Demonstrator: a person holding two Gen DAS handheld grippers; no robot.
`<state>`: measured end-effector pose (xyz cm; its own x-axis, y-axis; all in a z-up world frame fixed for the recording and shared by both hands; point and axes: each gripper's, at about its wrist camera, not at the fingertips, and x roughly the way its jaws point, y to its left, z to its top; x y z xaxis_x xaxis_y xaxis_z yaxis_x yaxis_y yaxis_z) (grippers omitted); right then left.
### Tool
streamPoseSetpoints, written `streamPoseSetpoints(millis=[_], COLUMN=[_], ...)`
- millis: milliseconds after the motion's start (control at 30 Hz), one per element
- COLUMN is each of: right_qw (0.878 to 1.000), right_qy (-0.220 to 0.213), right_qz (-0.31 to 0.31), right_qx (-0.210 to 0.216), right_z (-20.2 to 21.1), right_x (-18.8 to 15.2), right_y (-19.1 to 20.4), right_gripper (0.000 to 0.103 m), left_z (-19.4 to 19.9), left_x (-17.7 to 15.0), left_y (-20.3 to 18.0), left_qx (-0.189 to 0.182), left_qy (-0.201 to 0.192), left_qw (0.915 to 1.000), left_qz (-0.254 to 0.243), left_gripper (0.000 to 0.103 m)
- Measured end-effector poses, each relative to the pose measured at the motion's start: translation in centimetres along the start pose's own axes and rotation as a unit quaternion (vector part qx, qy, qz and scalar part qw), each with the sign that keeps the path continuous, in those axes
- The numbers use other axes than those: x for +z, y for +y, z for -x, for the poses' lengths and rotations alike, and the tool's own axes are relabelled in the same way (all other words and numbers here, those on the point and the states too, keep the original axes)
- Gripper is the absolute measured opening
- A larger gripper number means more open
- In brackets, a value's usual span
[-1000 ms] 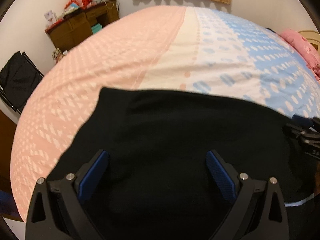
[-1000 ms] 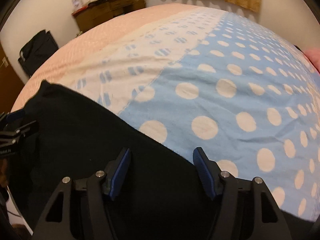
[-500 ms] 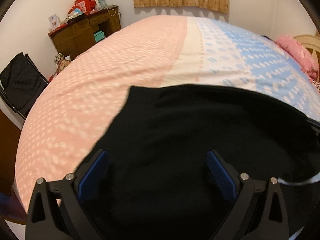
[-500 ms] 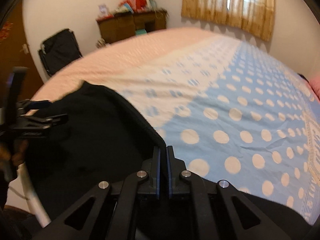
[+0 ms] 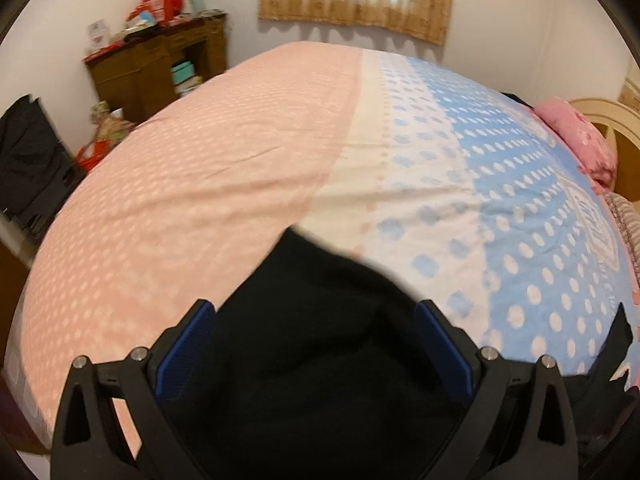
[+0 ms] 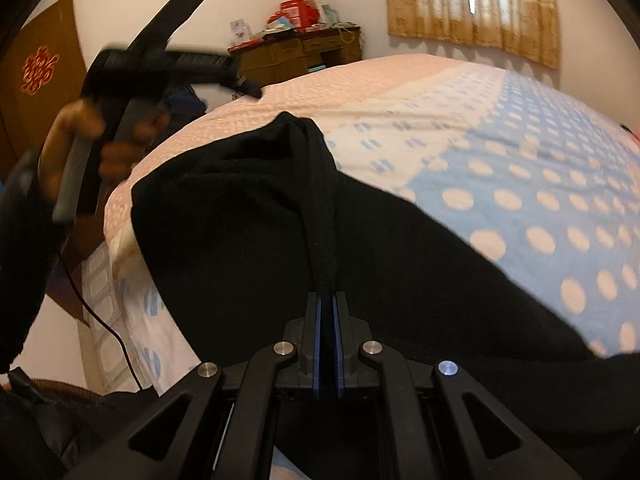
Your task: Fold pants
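The black pants (image 6: 248,216) lie at the near edge of the bed (image 5: 240,152), filling the lower half of the right wrist view and the bottom centre of the left wrist view. In the right wrist view a ridge of the cloth runs up from the bottom centre to a peak near mid-frame, lifted clear of the spread. The right gripper (image 6: 328,344) has its jaws closed on that ridge, the fabric pinched between the blue pads. The left gripper (image 5: 316,356) has its jaws wide apart, with dark cloth lying below and between them but no pad pressing on it; in the right wrist view it appears in the upper left, raised in a person's hand (image 6: 80,148).

The step in hand looks like the first fold: one edge of the pants is gathered and being carried across the rest. The next move probably calls for drawing the pinched edge over until it meets the opposite edge, keeping the cloth taut so no crease bunches beneath. The free gripper may need to pin or smooth the lower layer.
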<state>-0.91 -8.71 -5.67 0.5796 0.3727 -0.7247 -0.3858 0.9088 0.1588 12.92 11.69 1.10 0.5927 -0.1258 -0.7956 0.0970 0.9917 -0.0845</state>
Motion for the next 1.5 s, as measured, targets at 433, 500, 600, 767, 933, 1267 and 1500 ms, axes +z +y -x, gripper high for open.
streamPoseSetpoints(millis=[433,500,600,767,933,1267,1500], right_qw=[1.000,1.000,1.000,0.998,0.996,0.999,1.000], right_qy=[-0.010,-0.012,-0.021,-0.062,-0.086,-0.040,-0.010], right_qz=[-0.001,-0.006,-0.012,-0.023,-0.005,0.000,0.023], right_qx=[-0.012,-0.011,-0.017,-0.021,-0.015,-0.009,-0.008], right_z=[-0.8,-0.7,0.1,3.0,5.5,2.8,0.7], right_x=[-2.2,-2.1,-1.7,-0.5,0.2,-2.2,-4.1], right_y=[0.3,0.1,-0.2,-0.3,1.1,2.1,4.2], right_gripper=[0.005,0.005,0.005,0.005,0.005,0.005,0.005], left_z=[-9.2,-8.8,-8.0,-2.0,5.1,0.9,-6.9], left_x=[0.5,0.7,0.8,0.7,-1.3,-0.2,1.1], left_y=[-3.0,-3.4,-2.6,-0.3,2.1,2.0,-2.4], left_qx=[0.069,0.069,0.001,-0.049,-0.060,-0.060,-0.036], left_qy=[0.133,0.112,0.095,-0.002,-0.083,0.002,0.124], left_qw=[0.9883,0.9912,0.9955,0.9982,0.9938,0.9976,0.9907], left_qz=[0.024,-0.001,0.008,0.035,0.042,0.036,0.045], left_gripper=[0.076,0.041,0.010,0.010,0.010,0.075,0.062])
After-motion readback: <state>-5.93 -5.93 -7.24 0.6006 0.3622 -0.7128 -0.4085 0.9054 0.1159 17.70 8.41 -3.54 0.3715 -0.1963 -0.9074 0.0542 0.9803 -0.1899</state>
